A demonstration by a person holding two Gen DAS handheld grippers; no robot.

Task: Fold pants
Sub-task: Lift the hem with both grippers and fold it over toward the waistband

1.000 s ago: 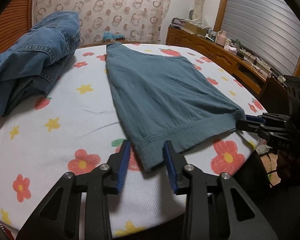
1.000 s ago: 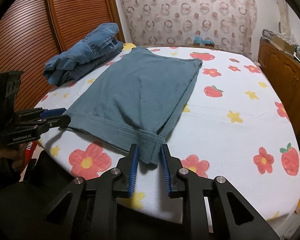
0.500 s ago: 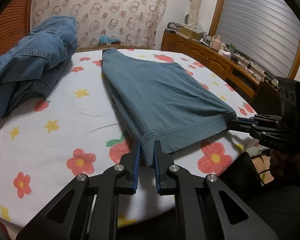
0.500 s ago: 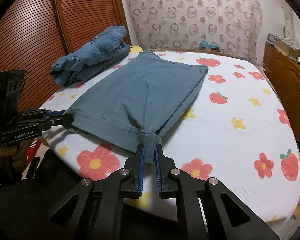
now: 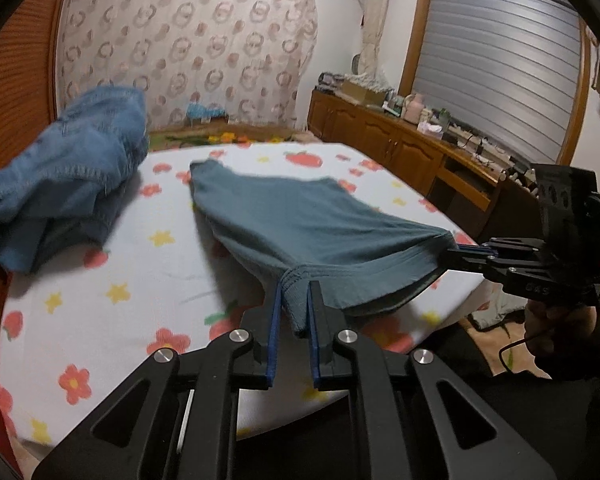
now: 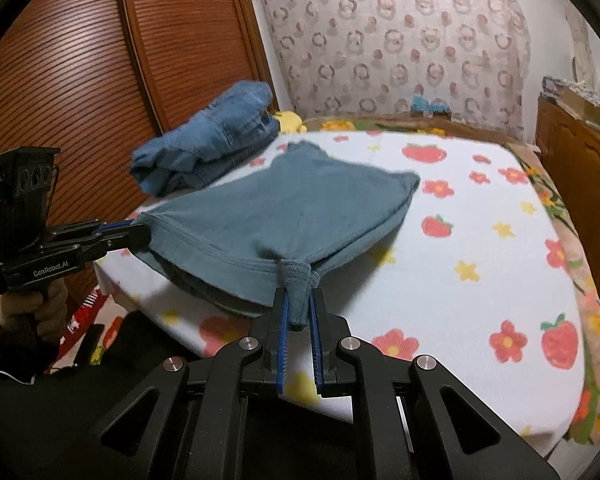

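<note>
Left wrist view: your left gripper [image 5: 293, 300] fills the bottom of the picture, its blue-padded jaws having just been closing and now pinching a bunched corner of the teal pants [image 5: 300, 216] at the near hem. The pants lie on a bed covered by a white sheet [image 5: 100, 288] printed with flowers and strawberries; the near hem is raised off the sheet while the far end rests on it. At the right edge your right gripper [image 5: 454, 250] clamps the other hem corner, so the hem hangs stretched between the two grips, most likely so the cloth stays taut and flat when you carry it over for a fold. A heap of blue denim jeans [image 5: 68, 168] sits on the far left of the bed, apart from the pants. A wooden cabinet [image 5: 388, 148] with clutter on top runs along the right wall. Right wrist view: your right gripper [image 6: 298, 308] is seen from behind, its jaws also just closed and pressed on a gathered knot of hem. Your left gripper [image 6: 138, 232] reaches in from the left, held in a hand [image 6: 40, 308], nipping the opposite corner. The pants [image 6: 284, 208] slope down from the lifted hem to the far end on the sheet [image 6: 480, 240]. The jeans [image 6: 212, 140] lie beyond, beside the brown slatted wardrobe doors [image 6: 80, 72]. Holding both corners level looks meant to keep the fold line straight.
</note>
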